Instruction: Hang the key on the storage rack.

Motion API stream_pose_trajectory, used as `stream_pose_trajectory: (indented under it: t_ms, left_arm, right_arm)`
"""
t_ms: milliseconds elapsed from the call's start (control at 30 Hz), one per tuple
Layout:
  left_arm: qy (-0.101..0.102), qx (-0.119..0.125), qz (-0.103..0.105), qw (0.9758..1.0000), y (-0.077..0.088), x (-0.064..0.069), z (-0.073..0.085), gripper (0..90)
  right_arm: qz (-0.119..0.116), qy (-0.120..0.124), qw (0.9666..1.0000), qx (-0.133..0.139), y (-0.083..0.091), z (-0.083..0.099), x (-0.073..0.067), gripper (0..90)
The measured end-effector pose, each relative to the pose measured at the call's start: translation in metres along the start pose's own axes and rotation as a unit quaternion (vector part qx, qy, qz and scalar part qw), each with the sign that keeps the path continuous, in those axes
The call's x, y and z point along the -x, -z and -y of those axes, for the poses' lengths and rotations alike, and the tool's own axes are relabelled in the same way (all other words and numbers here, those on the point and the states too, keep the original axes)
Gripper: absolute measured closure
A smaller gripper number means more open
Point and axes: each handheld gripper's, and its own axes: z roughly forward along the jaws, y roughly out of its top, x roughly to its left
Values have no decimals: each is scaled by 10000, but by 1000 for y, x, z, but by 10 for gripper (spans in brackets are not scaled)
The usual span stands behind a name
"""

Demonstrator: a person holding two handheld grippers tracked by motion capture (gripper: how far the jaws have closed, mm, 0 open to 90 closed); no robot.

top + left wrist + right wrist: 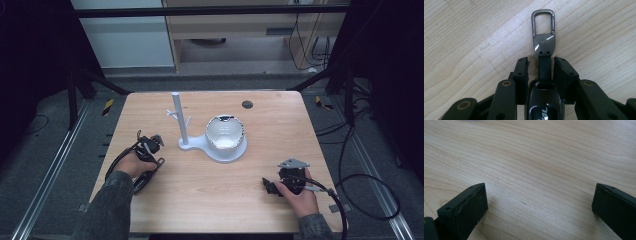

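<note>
The left gripper (540,66), near the table's (215,200) left edge, pinches a key fob (544,45) by its strap; the right gripper (539,202) rests wide, holding nothing; next, probably hooking its carabiner onto the white stand (179,120) needs careful alignment.

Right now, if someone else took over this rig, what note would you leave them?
Left gripper: jaws on either side of the strap of a key fob, close to it but contact unclear; its carabiner clip points away over the bare table.
Right gripper: open, holding nothing, low over the wood at the table's right.
The white peg stand is at table centre, with a white bowl on its base.
Done: fob lined up between the jaws.
Left: probably hanging the clip on a peg.
</note>
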Motion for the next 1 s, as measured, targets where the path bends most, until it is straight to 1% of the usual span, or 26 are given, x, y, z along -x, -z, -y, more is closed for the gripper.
stream_pose_trajectory:
  t_ms: [367, 467, 500, 633, 700, 833, 867, 933, 1000]
  left_arm:
    - [-8, -24, 31, 10000, -4, 1, -1, 699]
    - [-46, -26, 48, 10000, -4, 1, -2, 709]
    - [-69, -40, 81, 9999, -4, 1, -1, 774]
    - [-117, -6, 39, 9999, -3, 2, 0, 799]
    - [-98, 84, -5, 9999, 0, 2, 3, 801]
    - [-114, 284, 32, 9995, 9, 2, 13, 803]
    - [-106, 369, 29, 9993, 12, 2, 16, 803]
    - [-14, 588, 34, 9983, 18, -2, 24, 804]
    - [124, 856, 117, 9962, 23, -6, 33, 804]
  right_arm:
    - [-1, -1, 10000, 0, 0, 0, 0, 5]
    - [0, 0, 10000, 1, 0, 0, 0, 5]
    - [0, -1, 10000, 0, 0, 0, 0, 5]
    - [0, 1, 10000, 0, 0, 0, 0, 5]
    - [-1, 2, 10000, 0, 0, 0, 0, 5]
    - [-1, 0, 10000, 0, 0, 0, 0, 5]
    - [-1, 2, 10000, 0, 0, 0, 0, 5]
    - [0, 1, 10000, -1, 0, 0, 0, 5]
    - [1, 2, 10000, 0, 0, 0, 0, 5]
